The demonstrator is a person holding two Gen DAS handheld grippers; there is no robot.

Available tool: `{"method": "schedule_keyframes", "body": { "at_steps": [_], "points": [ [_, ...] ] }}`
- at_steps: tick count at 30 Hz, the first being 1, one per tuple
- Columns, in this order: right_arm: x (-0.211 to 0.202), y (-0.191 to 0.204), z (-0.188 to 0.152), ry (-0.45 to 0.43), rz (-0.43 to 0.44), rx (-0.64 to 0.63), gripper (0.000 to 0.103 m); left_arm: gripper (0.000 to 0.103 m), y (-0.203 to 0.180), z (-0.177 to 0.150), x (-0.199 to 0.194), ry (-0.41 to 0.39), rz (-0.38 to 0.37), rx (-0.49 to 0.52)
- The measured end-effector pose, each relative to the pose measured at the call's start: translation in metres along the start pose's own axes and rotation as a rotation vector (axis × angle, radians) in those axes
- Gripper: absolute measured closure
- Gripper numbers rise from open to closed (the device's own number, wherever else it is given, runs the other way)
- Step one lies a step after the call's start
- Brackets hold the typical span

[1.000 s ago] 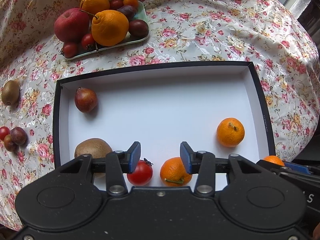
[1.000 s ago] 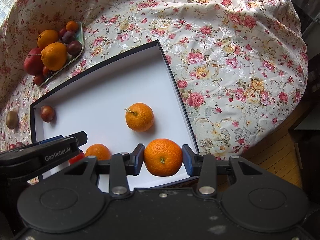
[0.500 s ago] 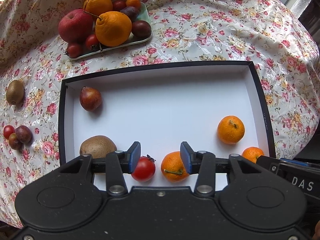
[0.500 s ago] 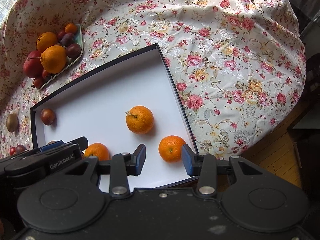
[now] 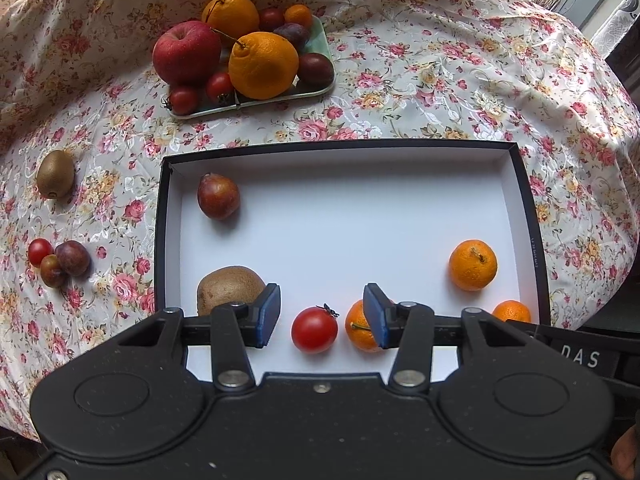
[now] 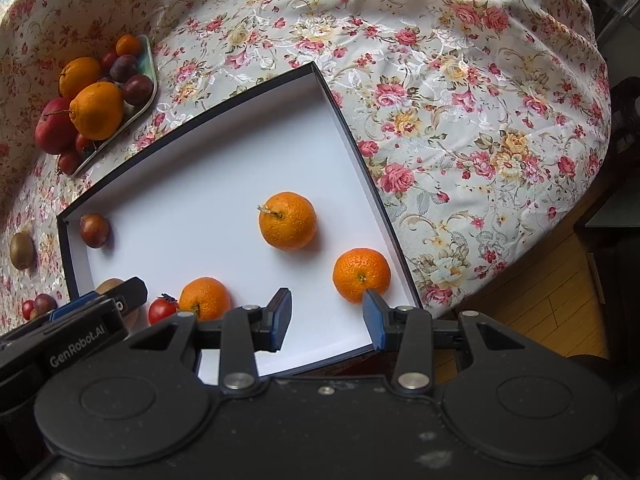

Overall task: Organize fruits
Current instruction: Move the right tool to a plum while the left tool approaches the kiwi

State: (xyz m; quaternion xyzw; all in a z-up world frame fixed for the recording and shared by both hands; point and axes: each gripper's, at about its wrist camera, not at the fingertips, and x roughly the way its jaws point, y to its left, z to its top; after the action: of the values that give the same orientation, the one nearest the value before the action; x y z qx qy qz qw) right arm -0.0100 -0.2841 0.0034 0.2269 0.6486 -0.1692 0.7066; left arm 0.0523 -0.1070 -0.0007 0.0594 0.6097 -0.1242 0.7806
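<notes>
A black box with a white floor [image 5: 360, 216] [image 6: 208, 184] holds a plum [image 5: 218, 196], a kiwi [image 5: 228, 286], a tomato [image 5: 314, 329] and three mandarins [image 5: 473, 265] [image 5: 360, 330] [image 5: 512, 311]. My left gripper [image 5: 322, 316] is open and empty above the box's near edge, over the tomato. My right gripper [image 6: 327, 316] is open and empty, just above and behind the mandarin [image 6: 361, 275] lying in the box's near right corner. Two more mandarins [image 6: 287, 220] [image 6: 205, 298] show in the right wrist view.
A green tray [image 5: 320, 88] at the back left holds an apple [image 5: 186, 53], two oranges, tomatoes and plums. A kiwi [image 5: 55, 173] and a tomato with two plums [image 5: 60, 258] lie on the floral cloth left of the box. The table edge drops off at right.
My right gripper opened and let go of the mandarin, which now rests in the box's near right corner, then drew back. My left gripper pulled back slightly, still open.
</notes>
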Motion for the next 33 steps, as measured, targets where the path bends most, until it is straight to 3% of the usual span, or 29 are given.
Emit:
{"method": "schedule_keyframes", "body": {
  "at_steps": [5, 16, 25, 33],
  "points": [
    [-0.010, 0.018, -0.003, -0.008, 0.023, 0.000, 0.060, 0.049, 0.010, 0.000, 0.003, 0.004, 0.011, -0.020],
    [0.010, 0.046, -0.003, 0.037, -0.039, -0.012, 0.061, 0.043, 0.044, 0.008, -0.006, -0.024, 0.057, -0.094],
    [0.016, 0.096, -0.006, 0.047, -0.003, -0.077, 0.061, 0.042, 0.096, 0.010, -0.008, -0.040, 0.111, -0.179],
    [0.027, 0.144, -0.012, 0.034, 0.016, -0.150, 0.061, 0.042, 0.149, 0.014, -0.018, -0.051, 0.110, -0.279]
  ]
}}
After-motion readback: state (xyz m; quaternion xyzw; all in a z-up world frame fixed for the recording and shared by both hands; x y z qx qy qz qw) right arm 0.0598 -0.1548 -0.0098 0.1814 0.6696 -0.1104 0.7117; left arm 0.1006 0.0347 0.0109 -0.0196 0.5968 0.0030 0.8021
